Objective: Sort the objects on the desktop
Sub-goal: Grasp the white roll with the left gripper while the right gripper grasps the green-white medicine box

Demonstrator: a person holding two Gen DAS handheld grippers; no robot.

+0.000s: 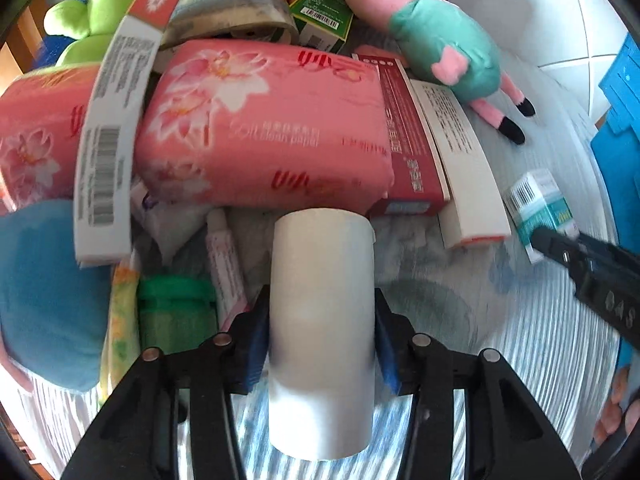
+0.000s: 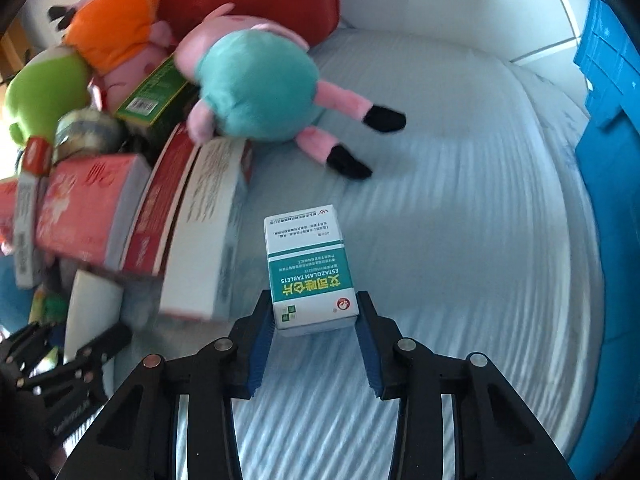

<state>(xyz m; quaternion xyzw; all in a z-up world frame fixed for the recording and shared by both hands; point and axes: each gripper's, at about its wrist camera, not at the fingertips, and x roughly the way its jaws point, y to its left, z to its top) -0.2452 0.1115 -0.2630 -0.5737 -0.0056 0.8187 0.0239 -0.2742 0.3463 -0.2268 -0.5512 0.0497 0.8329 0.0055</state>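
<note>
While your left gripper [image 1: 322, 320] pinched the light, slippery white bottle [image 1: 322, 312] mid-body at six o'clock, your right gripper [image 2: 316, 320] clamped the crushable pill box [image 2: 310, 272] near its end.

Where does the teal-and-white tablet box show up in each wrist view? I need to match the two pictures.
Left wrist: teal-and-white tablet box at the right edge, with the right gripper's tip on it.
Right wrist: lower centre, between the right gripper pads.
Shared landmark: the pig plush in the teal dress.
</note>
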